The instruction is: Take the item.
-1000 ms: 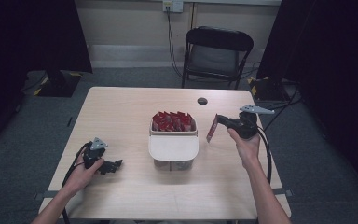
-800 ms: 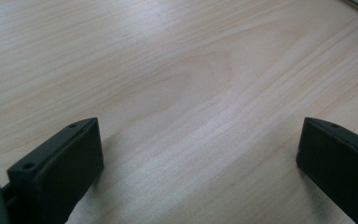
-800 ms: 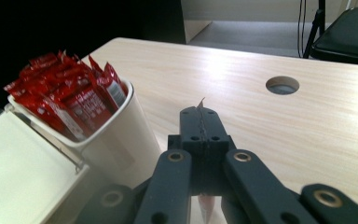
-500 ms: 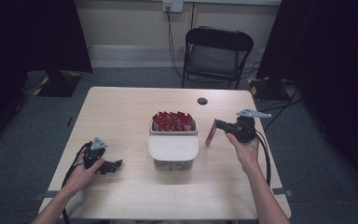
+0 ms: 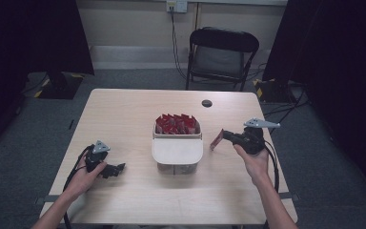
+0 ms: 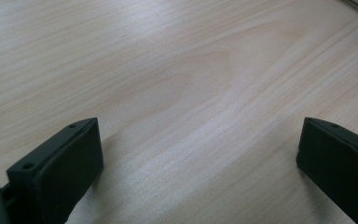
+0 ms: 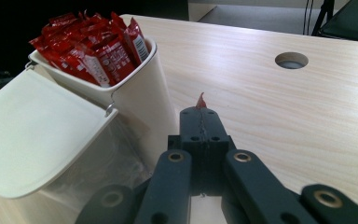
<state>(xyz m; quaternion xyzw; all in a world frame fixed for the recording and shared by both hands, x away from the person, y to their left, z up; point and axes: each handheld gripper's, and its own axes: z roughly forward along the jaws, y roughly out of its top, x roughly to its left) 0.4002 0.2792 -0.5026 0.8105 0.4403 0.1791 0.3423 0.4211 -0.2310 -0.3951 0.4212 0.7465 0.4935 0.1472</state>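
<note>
**Inspector:** High view first: where does your right gripper stand?

**Technician:** Your right gripper hangs over the table, just right of the white container and apart from it. Its jaws are pressed together on a red sauce packet, which slants down from the tips towards the tabletop.

**Inspector:** Confirm the grip from the right gripper view.

**Technician:** Your two black jaws meet with no gap, and a red corner of the packet sticks out past the tips. The container's rear compartment sits to the left, packed with upright red packets. Its white hinged lid covers the front part.

**Inspector:** And your left gripper?

**Technician:** Your left hand rests it on the table near the front left edge, well apart from the container, pointing right. In the left gripper view the jaws stand wide, with bare wood between them.

**Inspector:** Anything else on the surface?

**Technician:** A round cable hole lies behind the container. A black folding chair stands beyond the far edge.
</note>
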